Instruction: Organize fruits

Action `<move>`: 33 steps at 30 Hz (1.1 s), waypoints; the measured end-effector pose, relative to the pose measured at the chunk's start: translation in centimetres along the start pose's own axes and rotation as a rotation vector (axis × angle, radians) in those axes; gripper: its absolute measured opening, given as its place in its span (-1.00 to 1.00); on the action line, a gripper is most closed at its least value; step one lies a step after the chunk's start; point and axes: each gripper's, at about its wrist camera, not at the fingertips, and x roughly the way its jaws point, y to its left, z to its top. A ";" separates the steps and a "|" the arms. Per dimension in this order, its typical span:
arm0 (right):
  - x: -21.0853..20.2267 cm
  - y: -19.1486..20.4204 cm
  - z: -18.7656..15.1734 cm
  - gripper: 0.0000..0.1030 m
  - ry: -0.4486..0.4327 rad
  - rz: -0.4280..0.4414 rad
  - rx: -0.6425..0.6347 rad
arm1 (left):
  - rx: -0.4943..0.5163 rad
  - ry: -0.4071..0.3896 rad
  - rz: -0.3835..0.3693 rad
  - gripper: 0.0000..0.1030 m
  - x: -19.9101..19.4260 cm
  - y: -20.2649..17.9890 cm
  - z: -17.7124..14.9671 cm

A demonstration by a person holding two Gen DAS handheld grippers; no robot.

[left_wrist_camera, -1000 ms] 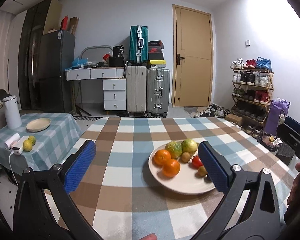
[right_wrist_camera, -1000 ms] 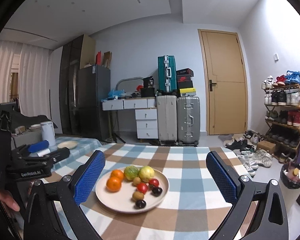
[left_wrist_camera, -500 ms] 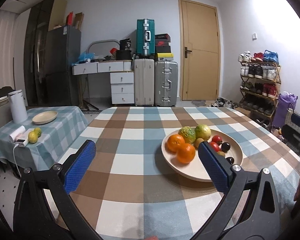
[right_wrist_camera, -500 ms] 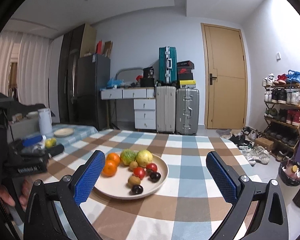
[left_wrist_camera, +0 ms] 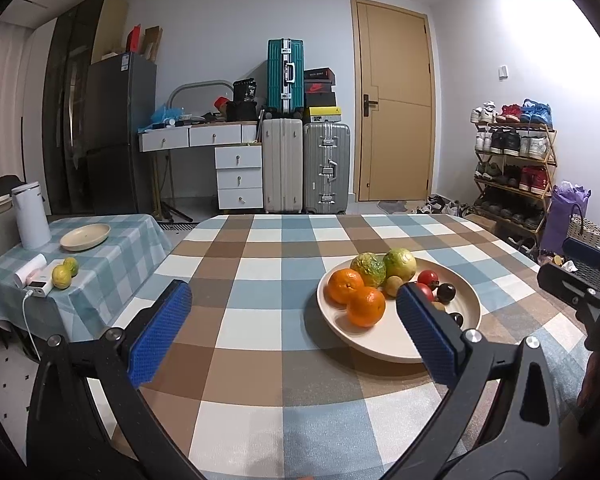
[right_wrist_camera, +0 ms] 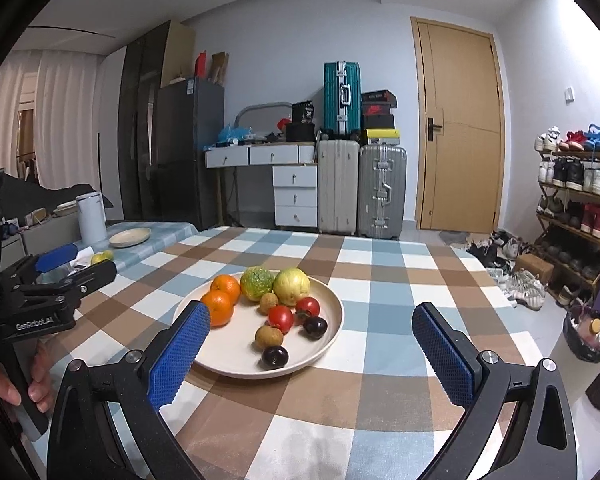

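Both my left gripper (left_wrist_camera: 290,330) and right gripper (right_wrist_camera: 310,354) are spread wide, holding nothing. The fruit sits on the plate (right_wrist_camera: 324,344), centre of my right view. Oranges (right_wrist_camera: 219,307) look firm and round: I'd pinch across the middle. Tomatoes (right_wrist_camera: 281,318) likely bruise.

Both cameras have come nearer the plate (right_wrist_camera: 332,300) on the checked surface (left_wrist_camera: 260,328). In the left wrist view the plate has slid right and closer, so the left gripper (left_wrist_camera: 292,336) now has its right finger across the plate's near edge. In the right wrist view the right gripper (right_wrist_camera: 312,356) has dropped lower and closer, its left finger now overlapping the plate's rim.
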 end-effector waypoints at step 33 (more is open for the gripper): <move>-0.1 0.2 -0.1 1.00 -0.003 0.006 -0.003 | -0.001 0.000 0.000 0.98 0.0 0.0 -0.1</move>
